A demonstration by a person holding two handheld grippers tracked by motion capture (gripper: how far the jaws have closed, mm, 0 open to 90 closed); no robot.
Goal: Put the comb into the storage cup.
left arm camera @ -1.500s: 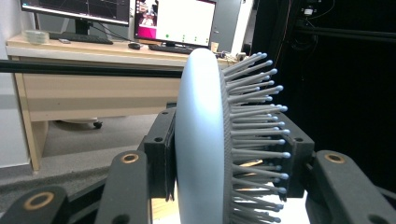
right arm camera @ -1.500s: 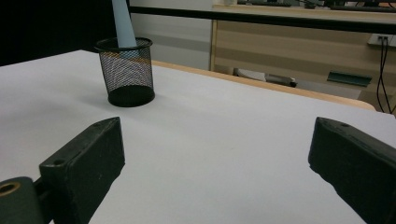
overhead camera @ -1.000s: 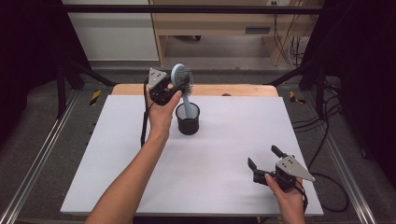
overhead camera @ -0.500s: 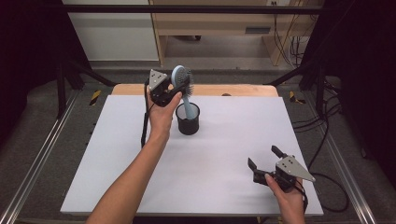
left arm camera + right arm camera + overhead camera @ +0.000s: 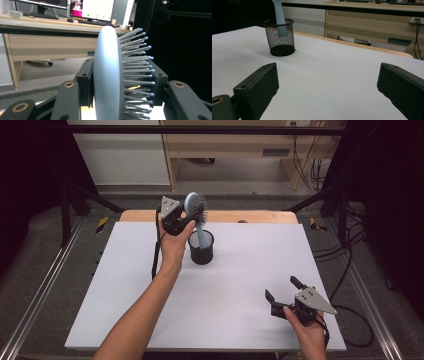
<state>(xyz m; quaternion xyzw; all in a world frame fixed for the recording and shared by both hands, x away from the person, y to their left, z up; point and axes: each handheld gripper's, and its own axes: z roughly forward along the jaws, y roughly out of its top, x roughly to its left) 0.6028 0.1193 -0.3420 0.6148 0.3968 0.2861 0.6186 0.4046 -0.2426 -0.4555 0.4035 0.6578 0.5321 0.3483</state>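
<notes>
A pale blue hairbrush (image 5: 194, 212) stands with its handle down inside a black mesh cup (image 5: 201, 248) near the table's far middle. My left gripper (image 5: 186, 220) is shut on the brush head, one pad on its smooth back and one in the bristles. In the left gripper view the hairbrush (image 5: 110, 75) sits edge-on between the two jaws of the left gripper (image 5: 120, 85). My right gripper (image 5: 283, 289) rests open near the front right of the table, nothing between its jaws. From the right gripper view the mesh cup (image 5: 279, 37) stands far left with the brush handle (image 5: 279, 15) rising out of it.
The white table top (image 5: 240, 285) has a wooden strip (image 5: 250, 217) along its far edge. Black frame struts flank both sides, and cables (image 5: 345, 270) trail off the right. A wooden desk (image 5: 235, 145) stands beyond the table.
</notes>
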